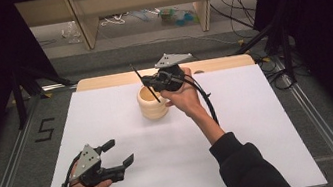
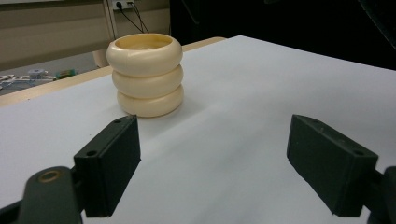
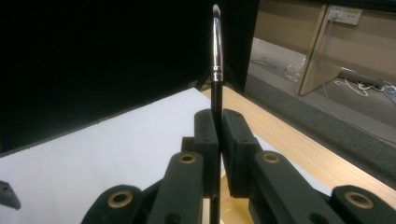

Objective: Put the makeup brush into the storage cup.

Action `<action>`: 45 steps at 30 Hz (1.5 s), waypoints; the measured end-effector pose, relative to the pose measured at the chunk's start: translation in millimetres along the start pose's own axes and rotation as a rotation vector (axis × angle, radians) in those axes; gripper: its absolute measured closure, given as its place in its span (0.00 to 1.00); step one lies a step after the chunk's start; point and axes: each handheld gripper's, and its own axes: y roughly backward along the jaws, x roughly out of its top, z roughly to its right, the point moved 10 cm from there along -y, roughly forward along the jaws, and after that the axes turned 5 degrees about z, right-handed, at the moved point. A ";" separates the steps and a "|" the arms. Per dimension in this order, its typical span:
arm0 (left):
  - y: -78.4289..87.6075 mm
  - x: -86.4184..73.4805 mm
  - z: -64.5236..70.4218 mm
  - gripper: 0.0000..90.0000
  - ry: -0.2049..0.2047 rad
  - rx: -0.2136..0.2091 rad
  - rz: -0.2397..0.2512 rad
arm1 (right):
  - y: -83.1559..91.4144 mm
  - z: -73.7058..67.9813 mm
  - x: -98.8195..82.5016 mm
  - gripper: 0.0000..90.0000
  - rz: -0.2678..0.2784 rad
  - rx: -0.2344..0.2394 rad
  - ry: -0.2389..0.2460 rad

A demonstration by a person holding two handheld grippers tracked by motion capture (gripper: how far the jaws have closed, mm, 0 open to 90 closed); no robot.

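The right gripper (image 1: 152, 82) is clenched on a thin black brush (image 1: 145, 83), its jaws pressed flat against the handle; in the right gripper view the brush (image 3: 215, 70) stands straight up between the pads, bristle tip on top. In the high view the brush slants above the cream ringed holder (image 1: 152, 104), which sits upright on the white table (image 1: 244, 152) near the far edge, and the lower end of the handle seems to be at or just inside the holder's mouth, though I cannot tell whether it touches the rim. The left gripper (image 1: 119, 153) rests near the front left corner, well apart from the holder, jaws wide apart with nothing between them; its own view looks across bare table to the holder (image 2: 145, 74).

The step in hand looks like carrying the brush at the holder's opening, either dropping it in or drawing it out; the pictures alone do not settle which. If it goes in, the next move calls for lining the handle's lower end over the centre of the opening, lowering it until it stands inside, then releasing the clamp. The holder is light-looking and could tip if the brush pushes sideways on the rim, so the descent should be straight down
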 end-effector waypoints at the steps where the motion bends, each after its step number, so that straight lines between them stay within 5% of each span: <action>1: -0.2 0.3 0.1 0.19 0.000 -0.003 0.003 | -1.3 0.7 -0.3 0.95 0.003 -0.004 -0.001; 12: -0.1 -0.5 -0.1 0.20 -0.001 0.003 -0.004 | -4.7 18.1 -1.0 0.95 0.013 -0.061 -0.024; 45: -0.1 -0.3 -0.8 0.19 -0.001 -0.002 -0.002 | -38.7 33.7 3.8 0.95 0.037 -0.100 -0.019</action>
